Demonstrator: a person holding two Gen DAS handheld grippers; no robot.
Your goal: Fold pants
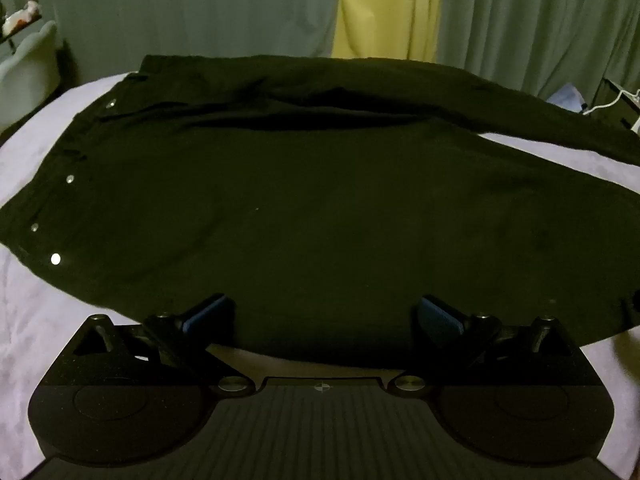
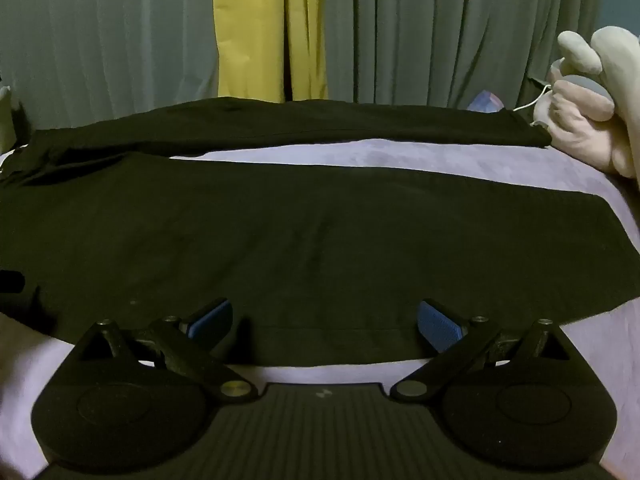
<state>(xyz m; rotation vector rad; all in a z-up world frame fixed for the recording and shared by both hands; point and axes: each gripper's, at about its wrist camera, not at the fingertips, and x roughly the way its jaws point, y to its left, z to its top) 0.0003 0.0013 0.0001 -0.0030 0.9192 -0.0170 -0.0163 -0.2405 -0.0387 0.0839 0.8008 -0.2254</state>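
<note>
Pants [image 1: 320, 208] flat on bed [image 1: 36, 184], legs splayed, unfolded. Left gripper [image 1: 322, 316], right gripper [image 2: 323, 320] apart, empty, near hem. All folds remaining.

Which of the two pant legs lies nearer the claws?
The wider-looking leg spread just past both open claws. The other leg lies farther off, toward the curtains, with bare purple bedding between them.

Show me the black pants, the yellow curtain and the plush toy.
black pants [image 1: 320, 208]: left wrist view, near leg.
yellow curtain [image 2: 250, 36]: right wrist view, middle of its panel.
plush toy [image 2: 580, 112]: right wrist view, its body.
</note>
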